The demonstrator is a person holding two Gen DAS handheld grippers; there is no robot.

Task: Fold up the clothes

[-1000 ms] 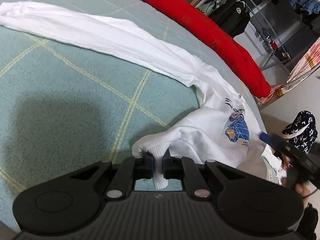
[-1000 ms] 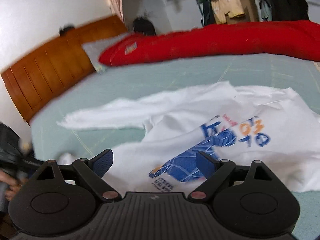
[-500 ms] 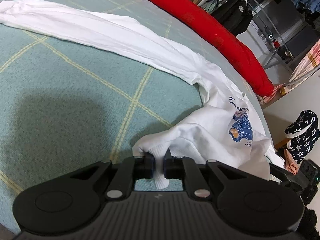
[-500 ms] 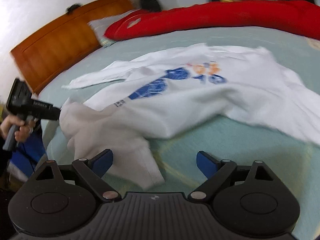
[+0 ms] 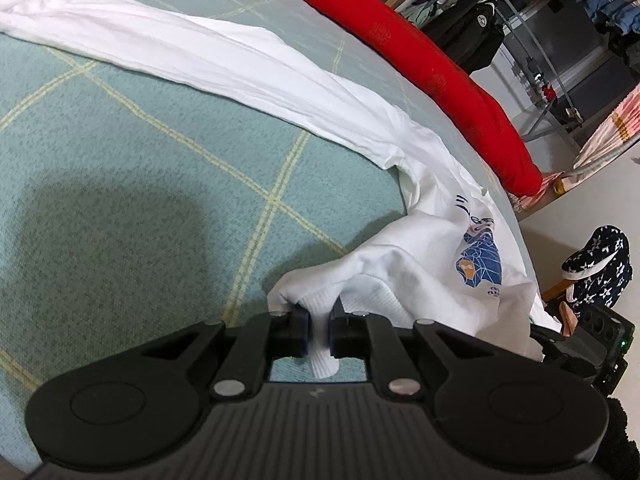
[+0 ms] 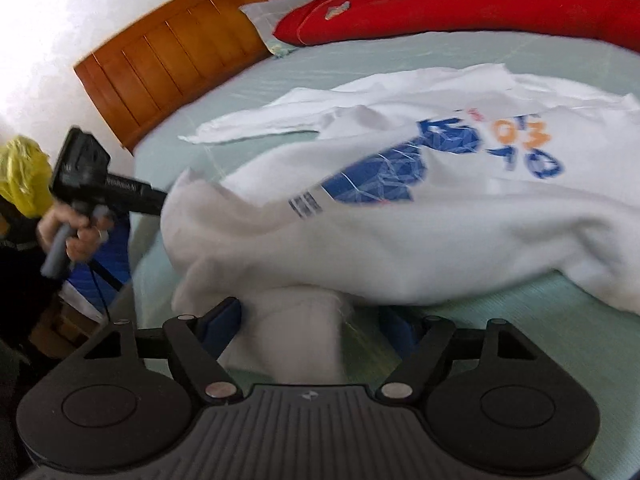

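A white long-sleeved sweatshirt (image 5: 420, 248) with a blue and orange print lies crumpled on a green bed. One sleeve (image 5: 192, 52) stretches flat toward the upper left. My left gripper (image 5: 319, 330) is shut on the ribbed hem of the sweatshirt, which bunches up just past its fingers. In the right wrist view the sweatshirt (image 6: 440, 208) shows its print face up. My right gripper (image 6: 312, 326) is open, and a ribbed cuff (image 6: 292, 332) lies between its blue fingers, nearer the left one. The left gripper (image 6: 104, 190) shows there, held by a hand at the bed's left edge.
A long red bolster (image 5: 420, 64) runs along the far side of the green checked bedcover (image 5: 120, 184). A wooden headboard (image 6: 180, 56) and a pillow (image 6: 280, 12) stand at the bed's head. Clothes racks (image 5: 540, 20) and a star-patterned slipper (image 5: 596, 256) lie beyond the bed.
My right gripper has swung low to the near edge of the sweatshirt, and the cuff now lies between its open fingers. My left gripper keeps its hold and has barely moved.
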